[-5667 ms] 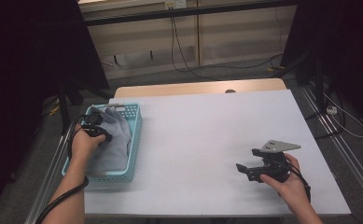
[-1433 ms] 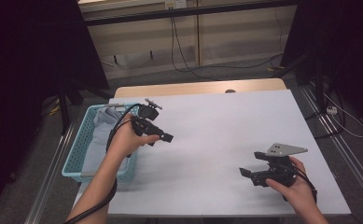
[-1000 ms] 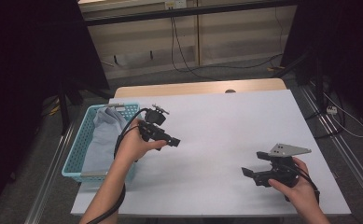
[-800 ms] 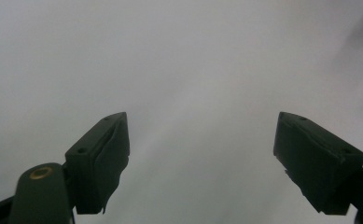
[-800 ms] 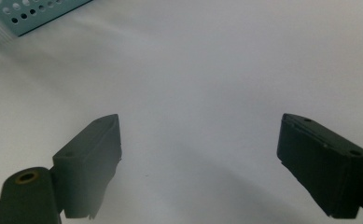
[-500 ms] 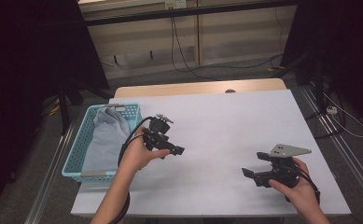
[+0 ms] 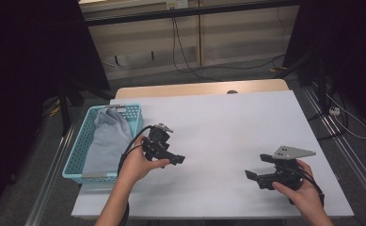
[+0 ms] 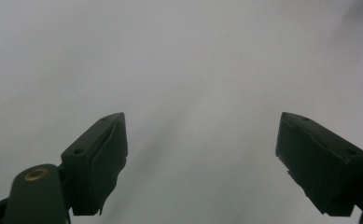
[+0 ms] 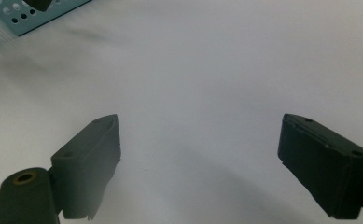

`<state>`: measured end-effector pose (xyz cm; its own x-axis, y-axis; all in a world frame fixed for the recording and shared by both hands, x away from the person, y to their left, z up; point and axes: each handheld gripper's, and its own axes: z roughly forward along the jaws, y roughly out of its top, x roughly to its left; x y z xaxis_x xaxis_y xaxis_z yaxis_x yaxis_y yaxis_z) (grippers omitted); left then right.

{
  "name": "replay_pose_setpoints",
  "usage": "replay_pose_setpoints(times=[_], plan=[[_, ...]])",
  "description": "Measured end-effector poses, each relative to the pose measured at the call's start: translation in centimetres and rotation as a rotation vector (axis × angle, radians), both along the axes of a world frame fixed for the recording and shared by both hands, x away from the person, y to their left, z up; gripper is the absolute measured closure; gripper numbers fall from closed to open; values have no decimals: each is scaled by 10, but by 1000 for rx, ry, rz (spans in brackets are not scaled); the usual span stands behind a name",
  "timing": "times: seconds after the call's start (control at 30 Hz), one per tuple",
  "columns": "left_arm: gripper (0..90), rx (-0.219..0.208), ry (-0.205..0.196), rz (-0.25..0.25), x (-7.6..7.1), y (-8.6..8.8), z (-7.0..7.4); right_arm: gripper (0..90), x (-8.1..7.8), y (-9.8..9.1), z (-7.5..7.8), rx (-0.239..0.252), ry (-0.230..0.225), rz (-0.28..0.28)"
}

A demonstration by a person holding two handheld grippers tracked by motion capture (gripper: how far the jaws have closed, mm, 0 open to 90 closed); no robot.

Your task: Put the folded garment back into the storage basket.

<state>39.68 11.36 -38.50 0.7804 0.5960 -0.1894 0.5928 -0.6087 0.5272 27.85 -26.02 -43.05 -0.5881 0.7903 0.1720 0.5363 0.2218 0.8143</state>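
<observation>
A grey cloth [image 7: 106, 141] lies bunched inside a light blue perforated basket [image 7: 77, 155] at the table's left edge. My left gripper [image 7: 177, 159] is held low over the white table [image 7: 227, 122], just right of the basket, and points right. Its jaws are open with only bare table between them [image 8: 202, 163]. My right gripper [image 7: 258, 165] hovers near the front right of the table and points left. It is open too, with nothing between its jaws [image 9: 202, 163]. A corner of the basket [image 9: 30, 18] shows far off in the right gripper view.
The white table top ends in a wooden strip [image 7: 199, 89] at the far edge. Cables [image 7: 190, 61] run across the floor beyond it. Dark stands and metal rails [image 7: 340, 141] flank both sides of the table.
My left gripper has moved from the basket rightward and toward the front, sinking closer to the table, empty. The cloth stays in the basket. The right gripper has kept still.
</observation>
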Motion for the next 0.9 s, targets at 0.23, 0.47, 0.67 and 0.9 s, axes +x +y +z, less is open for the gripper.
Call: replay_pose_setpoints(times=[0.23, 0.47, 0.67, 0.9], plan=[[167, -16, -13, 13, -5, 6, -5, 122, -1, 2, 0, -3, 2, 7], [158, -23, -22, 3, -11, 10, -6, 115, -1, 1, 0, -2, 1, 8], [150, -24, -20, 6, -13, 16, -9, 111, -2, -1, 0, -1, -1, 8], [136, -33, -16, 1, -17, 25, -13, 107, -3, -1, 0, -4, 4, 11]])
